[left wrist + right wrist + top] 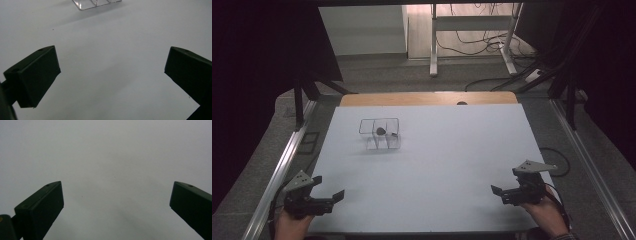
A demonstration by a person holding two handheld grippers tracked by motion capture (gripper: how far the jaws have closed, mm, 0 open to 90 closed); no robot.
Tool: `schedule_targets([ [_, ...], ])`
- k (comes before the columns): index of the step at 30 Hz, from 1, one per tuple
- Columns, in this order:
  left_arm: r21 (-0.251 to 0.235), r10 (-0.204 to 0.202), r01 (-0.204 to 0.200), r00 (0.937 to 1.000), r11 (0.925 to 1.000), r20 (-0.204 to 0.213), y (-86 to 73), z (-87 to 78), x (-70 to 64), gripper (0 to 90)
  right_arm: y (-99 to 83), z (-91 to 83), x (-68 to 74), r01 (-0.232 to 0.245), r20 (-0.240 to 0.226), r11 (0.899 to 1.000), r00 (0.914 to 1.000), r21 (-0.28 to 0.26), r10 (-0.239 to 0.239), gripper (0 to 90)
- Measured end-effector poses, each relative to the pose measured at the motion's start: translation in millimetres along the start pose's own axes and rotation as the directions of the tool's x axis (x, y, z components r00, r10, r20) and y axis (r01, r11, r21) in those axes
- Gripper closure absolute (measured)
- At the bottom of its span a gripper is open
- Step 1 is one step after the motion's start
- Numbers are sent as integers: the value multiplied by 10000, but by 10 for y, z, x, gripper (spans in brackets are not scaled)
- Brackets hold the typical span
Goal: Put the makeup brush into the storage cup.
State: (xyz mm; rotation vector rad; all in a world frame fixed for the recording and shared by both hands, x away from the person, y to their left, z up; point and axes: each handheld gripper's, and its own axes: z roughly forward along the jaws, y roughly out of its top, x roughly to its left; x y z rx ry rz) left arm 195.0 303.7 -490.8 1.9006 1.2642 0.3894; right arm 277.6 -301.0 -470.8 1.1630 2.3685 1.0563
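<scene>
At the bottom left of the high view, the left gripper [328,187] rests near the table's near edge in the person's left hand [292,225], its black jaws spread wide with nothing between them. Opposite, at the bottom right, the right gripper [502,194] sits just as low in the right hand [546,212], its jaws likewise wide apart and empty. Both look parked at the corners, probably to leave the working surface free. Between them stretches the pale grey-white table top [437,170]. Farther up, left of centre, stands the small clear plastic box with inner dividers [380,134], well apart from both grippers; a small dark rounded object [381,131] lies inside it, though which compartment I cannot tell. The box's clear corner [96,3] also peeks in at the top edge of the left gripper view, so that gripper is roughly aimed at it.
</scene>
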Motion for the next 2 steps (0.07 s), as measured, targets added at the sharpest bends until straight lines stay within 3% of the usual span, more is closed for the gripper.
schedule_targets([
  [2, -8, -17, 17, 10000, 10000, -5, 3, 4, 1, 2, -7, 1, -7, -48, -8, 10000, 10000, 22, 48, 0],
])
